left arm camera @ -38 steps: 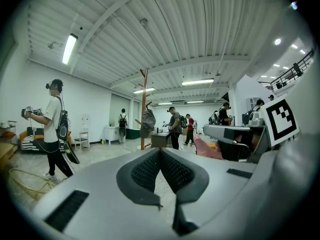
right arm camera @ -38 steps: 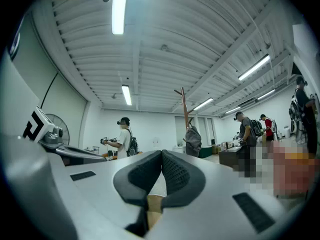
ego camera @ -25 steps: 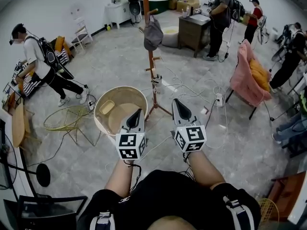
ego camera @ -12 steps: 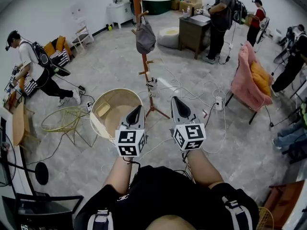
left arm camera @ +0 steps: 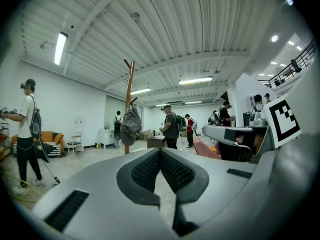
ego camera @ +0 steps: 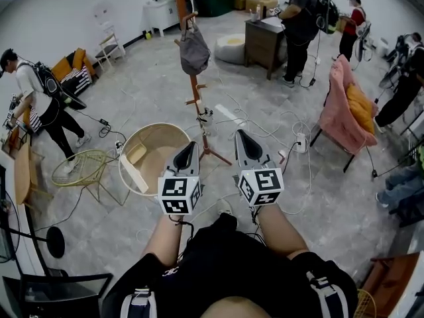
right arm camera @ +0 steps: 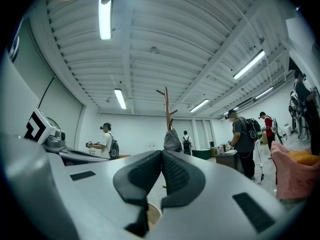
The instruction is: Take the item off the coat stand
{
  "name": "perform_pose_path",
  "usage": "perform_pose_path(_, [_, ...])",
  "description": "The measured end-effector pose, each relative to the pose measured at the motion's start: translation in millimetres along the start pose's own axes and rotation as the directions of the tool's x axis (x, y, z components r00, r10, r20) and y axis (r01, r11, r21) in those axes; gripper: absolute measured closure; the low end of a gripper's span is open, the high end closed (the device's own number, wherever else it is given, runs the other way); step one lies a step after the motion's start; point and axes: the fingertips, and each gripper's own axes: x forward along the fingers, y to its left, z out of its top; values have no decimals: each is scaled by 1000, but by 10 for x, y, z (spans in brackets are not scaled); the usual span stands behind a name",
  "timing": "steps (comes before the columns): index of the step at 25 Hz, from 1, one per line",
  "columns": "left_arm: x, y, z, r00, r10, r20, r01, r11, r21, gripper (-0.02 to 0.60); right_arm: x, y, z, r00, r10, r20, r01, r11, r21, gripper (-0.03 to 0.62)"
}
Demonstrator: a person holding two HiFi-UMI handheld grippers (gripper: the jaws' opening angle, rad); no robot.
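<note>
Head view shows us holding two grippers side by side, low and near our body. The left gripper (ego camera: 188, 150) and the right gripper (ego camera: 242, 138) each have their jaws pressed together, with nothing between them. The left gripper view and the right gripper view confirm this: in each, the ribbed pads meet in a closed seam and hold nothing.

Just beyond the left gripper, a round beige tub (ego camera: 173, 130) stands on the grey floor (ego camera: 265, 85); the gripper's tip overlaps its right rim in the picture. Inside the tub, a small pale block (ego camera: 137, 153) lies on the bottom, and a long pale slat (ego camera: 134, 175) rests along the left side.

Behind the tub rises a wooden coat stand (ego camera: 193, 88). A grey bag (ego camera: 194, 50) hangs from one of its upper pegs, well apart from both grippers. White cables (ego camera: 278, 128) trail across the floor around the stand's feet.
</note>
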Motion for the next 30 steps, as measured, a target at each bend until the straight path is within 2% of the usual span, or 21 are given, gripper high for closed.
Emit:
perform_pose_path(8, [802, 345, -46, 1000, 23, 7, -23, 999, -37, 565, 743, -403, -181, 1000, 8, -12, -8, 1000, -20, 577])
perform_pose_path(15, [1468, 708, 87, 999, 45, 23, -44, 998, -47, 565, 1441, -677, -137, 999, 37, 1, -37, 999, -39, 577])
perform_pose_path(27, [2711, 1514, 187, 996, 79, 41, -76, 995, -63, 565, 2996, -1071, -125, 991, 125, 49, -122, 991, -62, 577])
perform_pose_path(28, [2792, 1595, 187, 995, 87, 45, -84, 994, -67, 565, 3119, -1078, -97, 988, 142, 65, -138, 988, -62, 574])
perform_pose_path(30, [2937, 1761, 188, 993, 106, 50, -103, 992, -73, 565, 3368, -1071, -26, 978, 181, 99, -176, 982, -65, 505])
